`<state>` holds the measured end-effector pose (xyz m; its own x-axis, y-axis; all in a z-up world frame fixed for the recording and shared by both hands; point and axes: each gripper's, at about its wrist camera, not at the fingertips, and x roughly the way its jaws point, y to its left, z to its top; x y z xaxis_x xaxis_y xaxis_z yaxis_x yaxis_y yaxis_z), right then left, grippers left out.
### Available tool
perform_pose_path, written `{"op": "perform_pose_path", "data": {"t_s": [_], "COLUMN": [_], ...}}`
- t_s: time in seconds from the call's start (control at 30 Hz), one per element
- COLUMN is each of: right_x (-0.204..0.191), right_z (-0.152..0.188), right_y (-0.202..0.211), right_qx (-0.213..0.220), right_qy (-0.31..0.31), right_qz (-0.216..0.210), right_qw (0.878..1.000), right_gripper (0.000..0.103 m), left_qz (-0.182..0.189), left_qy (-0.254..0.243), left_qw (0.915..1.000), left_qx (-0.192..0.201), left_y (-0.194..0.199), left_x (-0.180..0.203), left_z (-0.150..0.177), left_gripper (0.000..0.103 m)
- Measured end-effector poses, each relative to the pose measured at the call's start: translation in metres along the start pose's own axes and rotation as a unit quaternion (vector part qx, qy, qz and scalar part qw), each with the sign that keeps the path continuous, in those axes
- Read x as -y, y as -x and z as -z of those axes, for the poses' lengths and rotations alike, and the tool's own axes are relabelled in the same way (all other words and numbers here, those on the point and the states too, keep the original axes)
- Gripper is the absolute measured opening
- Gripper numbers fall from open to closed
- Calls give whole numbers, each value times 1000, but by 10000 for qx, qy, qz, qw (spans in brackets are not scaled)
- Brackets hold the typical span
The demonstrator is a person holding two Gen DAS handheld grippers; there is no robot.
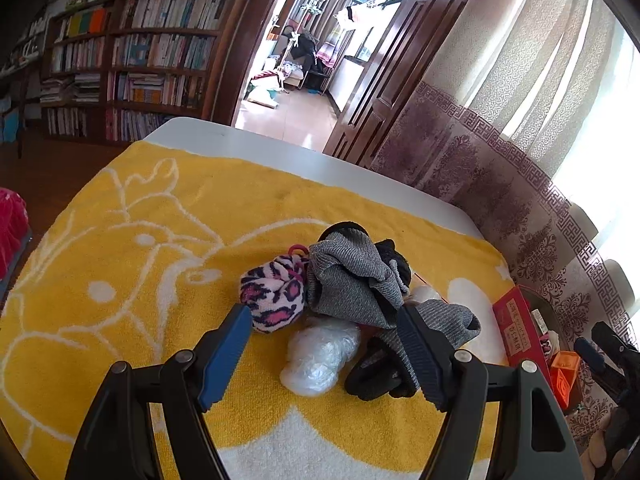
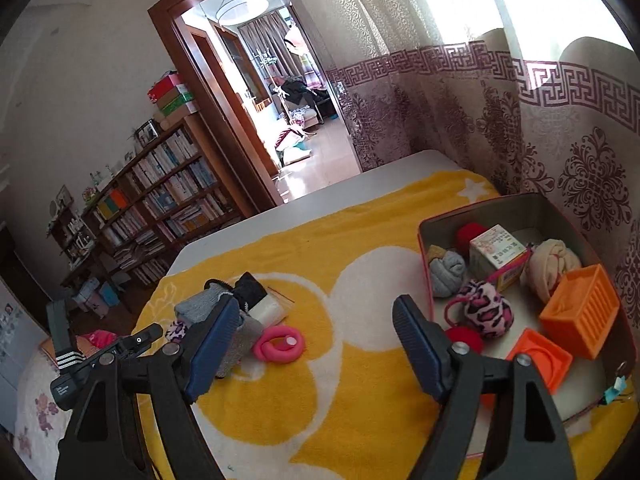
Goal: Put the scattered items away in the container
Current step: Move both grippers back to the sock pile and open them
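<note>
Left wrist view: we find the left gripper (image 1: 324, 344) with jaws apart, empty, over a soft pile mid-desk: leopard pouch (image 1: 274, 298), grey knits (image 1: 352, 280), crinkly plastic bag (image 1: 320, 354). We judge them light; pinch a fold.

Right wrist view: right gripper (image 2: 316, 340) jaws wide, empty; the container (image 2: 500, 208) sits at the desk's right edge.

Two wrist fisheyes close above the yellow towel (image 1: 120, 240), angled down, both on the sock pile (image 1: 356, 280).
</note>
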<state>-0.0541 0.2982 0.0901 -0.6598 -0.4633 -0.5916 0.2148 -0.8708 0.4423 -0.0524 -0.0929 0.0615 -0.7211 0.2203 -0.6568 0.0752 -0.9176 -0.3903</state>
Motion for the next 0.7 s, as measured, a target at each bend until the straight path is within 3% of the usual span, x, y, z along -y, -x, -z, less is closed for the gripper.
{"op": "perform_pose_path", "data": {"t_s": [0.13,0.33,0.53,0.7], "right_x": [-24,-39,-45,-48], "right_z": [10,21,31,38], "right_y": [-42,-89,-127,-150], "right_qx": [-595,-1145,-1616,-1864], "right_qy": [-169,-533,-1031,-1233], "right_qz": [-307,-526,-910,-960], "right_qw": [9976,9906,9772,9700], "right_gripper": [82,82,82,82], "left_qz": [-18,38,97,116], "left_qy": [18,105,58,198], "left_qw": [10000,9999,9998,9997], "left_qx": [1,-33,-152,-85], "left_y": [2,4,2,5], "left_x": [-4,-7,-4,-9], "left_z": [0,0,2,0], "left_gripper": [76,76,76,76]}}
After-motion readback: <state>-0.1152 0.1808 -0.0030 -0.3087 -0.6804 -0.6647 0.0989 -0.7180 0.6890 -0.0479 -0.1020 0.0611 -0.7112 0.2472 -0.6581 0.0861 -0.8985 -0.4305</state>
